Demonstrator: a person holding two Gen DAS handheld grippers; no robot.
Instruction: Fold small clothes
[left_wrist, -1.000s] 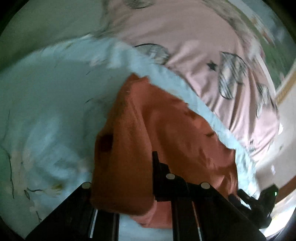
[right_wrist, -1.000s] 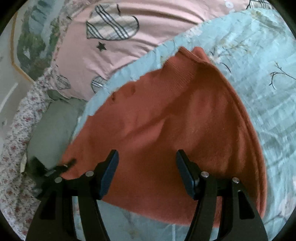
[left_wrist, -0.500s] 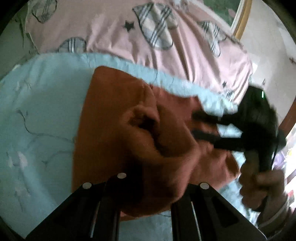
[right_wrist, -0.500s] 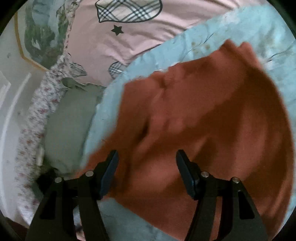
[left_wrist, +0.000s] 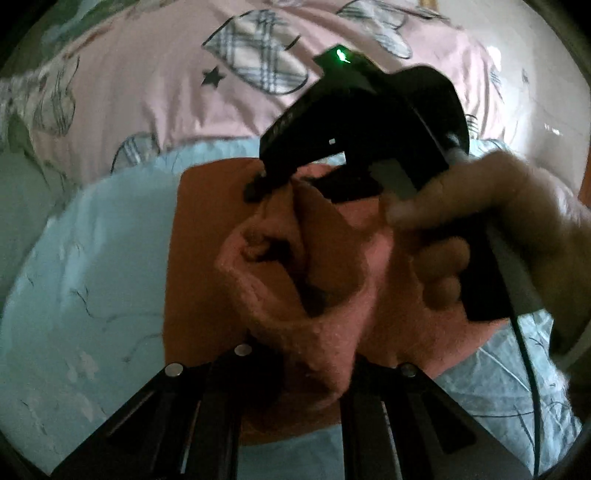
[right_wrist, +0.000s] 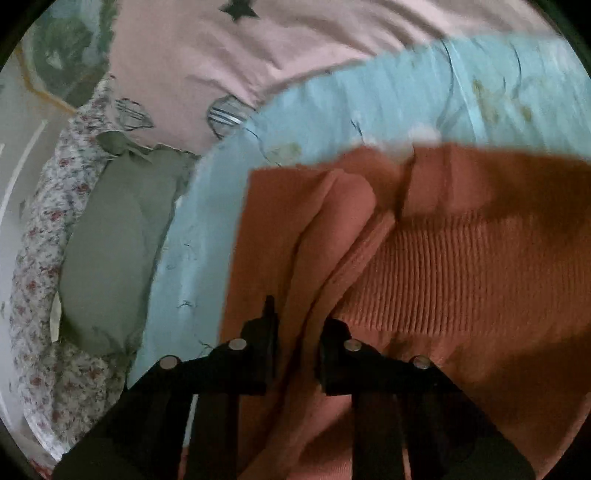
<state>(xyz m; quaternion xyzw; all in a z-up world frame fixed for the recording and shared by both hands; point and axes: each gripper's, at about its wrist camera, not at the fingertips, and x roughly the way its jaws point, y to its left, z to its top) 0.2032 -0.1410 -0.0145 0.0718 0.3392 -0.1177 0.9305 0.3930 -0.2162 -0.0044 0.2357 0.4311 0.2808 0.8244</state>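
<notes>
left gripper: jaws pinched on a bunched fold of the sweater, cloth filling the gap between them.
right gripper: jaws narrow, clamped on a raised ridge of the same sweater; seen from the left wrist, its black body sits over the far edge, held by a hand.
sweater: rust knit, on the blue sheet, partly lifted and doubled, ribbed band at right.
beyond: grey pillow to the left, pink quilt behind the sheet.
step: mid-fold, i judge; both grips carry an edge over the body.
next: calls for laying the held edge down flat and even, then letting go without dragging the layers askew.
</notes>
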